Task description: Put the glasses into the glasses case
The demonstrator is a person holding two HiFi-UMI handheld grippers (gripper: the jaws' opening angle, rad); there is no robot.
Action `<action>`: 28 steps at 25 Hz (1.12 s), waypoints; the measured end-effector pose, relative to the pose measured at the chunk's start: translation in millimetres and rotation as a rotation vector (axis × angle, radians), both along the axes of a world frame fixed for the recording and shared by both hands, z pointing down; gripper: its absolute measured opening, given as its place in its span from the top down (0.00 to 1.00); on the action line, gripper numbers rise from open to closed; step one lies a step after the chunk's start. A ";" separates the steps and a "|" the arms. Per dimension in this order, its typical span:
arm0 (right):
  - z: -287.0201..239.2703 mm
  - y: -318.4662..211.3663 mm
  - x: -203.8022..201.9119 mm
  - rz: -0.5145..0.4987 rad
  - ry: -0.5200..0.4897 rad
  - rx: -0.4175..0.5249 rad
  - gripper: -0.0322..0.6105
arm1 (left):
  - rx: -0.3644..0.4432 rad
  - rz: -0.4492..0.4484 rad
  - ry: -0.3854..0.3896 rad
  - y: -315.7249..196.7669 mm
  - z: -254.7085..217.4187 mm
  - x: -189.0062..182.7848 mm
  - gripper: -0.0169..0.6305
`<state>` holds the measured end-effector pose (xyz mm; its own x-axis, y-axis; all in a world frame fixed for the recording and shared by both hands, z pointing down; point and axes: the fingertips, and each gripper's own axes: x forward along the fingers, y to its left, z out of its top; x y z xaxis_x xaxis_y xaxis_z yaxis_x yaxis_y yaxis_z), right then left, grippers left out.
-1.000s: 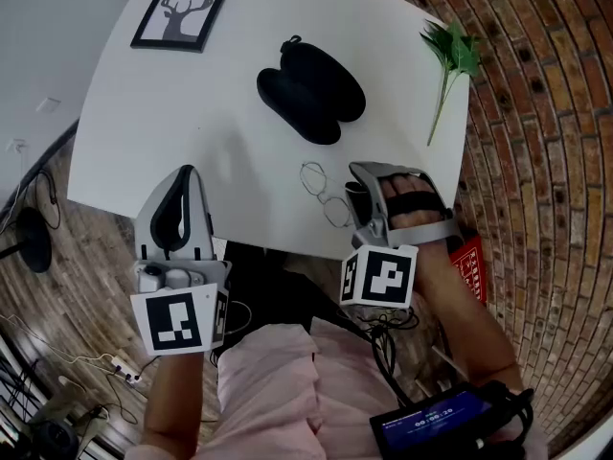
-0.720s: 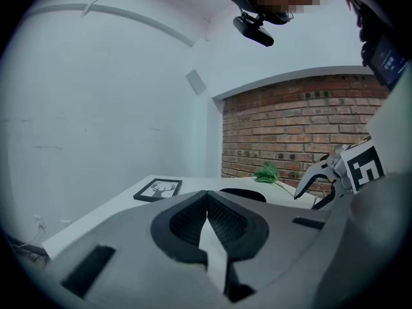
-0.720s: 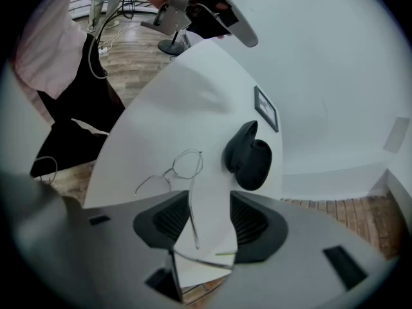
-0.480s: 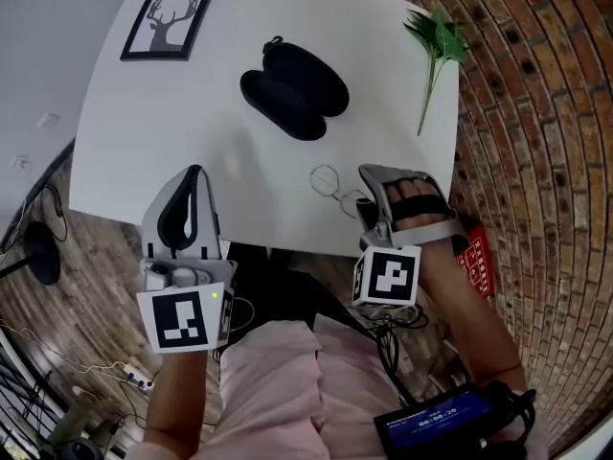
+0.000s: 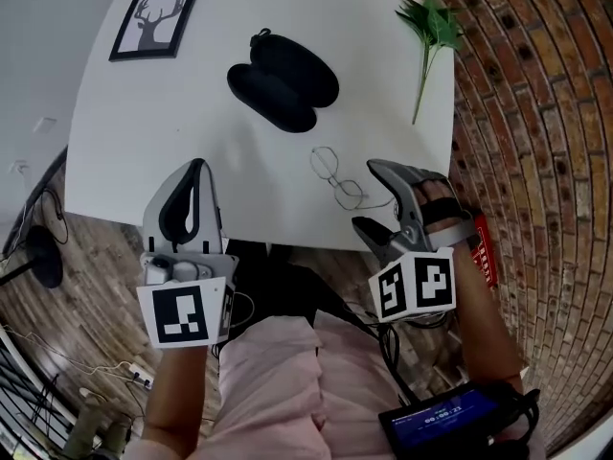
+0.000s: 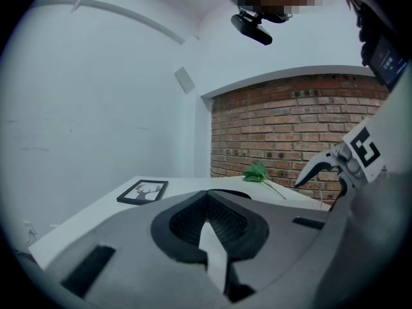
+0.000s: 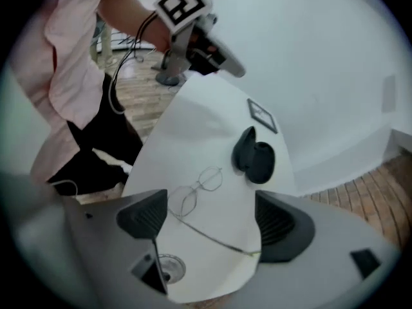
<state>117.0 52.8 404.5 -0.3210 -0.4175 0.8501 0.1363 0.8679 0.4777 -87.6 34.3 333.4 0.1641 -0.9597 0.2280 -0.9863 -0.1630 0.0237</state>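
Thin wire-rimmed glasses (image 5: 335, 175) lie flat on the white table (image 5: 172, 123) near its front edge. The open black glasses case (image 5: 283, 82) sits farther back, at the table's middle. My right gripper (image 5: 378, 199) hovers just right of the glasses; its jaws are opening wide and the pads press on nothing. In the right gripper view the glasses (image 7: 196, 192) lie on the table between and beyond the jaws, one temple running toward the right jaw, with the case (image 7: 254, 154) behind. My left gripper (image 5: 192, 175) is shut and empty at the front left edge.
A framed deer picture (image 5: 158, 17) lies at the back left corner and a green sprig (image 5: 431, 27) at the back right. Brick floor borders the table's right side. A red object (image 5: 484, 247) and a dark device with a screen (image 5: 441, 420) are near the person's right arm.
The right gripper's jaws have spread from half closed to wide and drawn back toward the table's front right edge. The glasses now lie free on the table. The left gripper shifted slightly.
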 end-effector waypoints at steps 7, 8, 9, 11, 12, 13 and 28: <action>-86.0 -2.3 38.1 0.424 -0.566 0.020 0.40 | 0.027 0.083 -0.014 -9.8 -19.6 31.6 0.97; -85.1 3.4 46.2 0.497 -0.636 -0.004 0.42 | 0.031 0.097 -0.017 -11.0 -23.3 37.6 0.97; -80.3 11.4 52.3 0.560 -0.685 -0.042 0.44 | 0.034 0.110 -0.021 -12.0 -26.7 42.9 0.97; -66.0 29.8 55.4 0.641 -0.744 -0.131 0.45 | 0.037 0.134 -0.029 -14.0 -31.9 51.1 0.97; -60.0 37.1 53.5 0.665 -0.763 -0.159 0.45 | 0.034 0.145 -0.032 -15.1 -33.5 54.5 0.97; -55.7 41.7 50.4 0.683 -0.778 -0.173 0.46 | 0.028 0.155 -0.036 -16.3 -34.2 57.1 0.97; 34.9 -14.3 2.1 0.593 -0.489 -0.237 0.83 | -0.057 0.217 -0.016 -44.4 10.4 39.5 0.97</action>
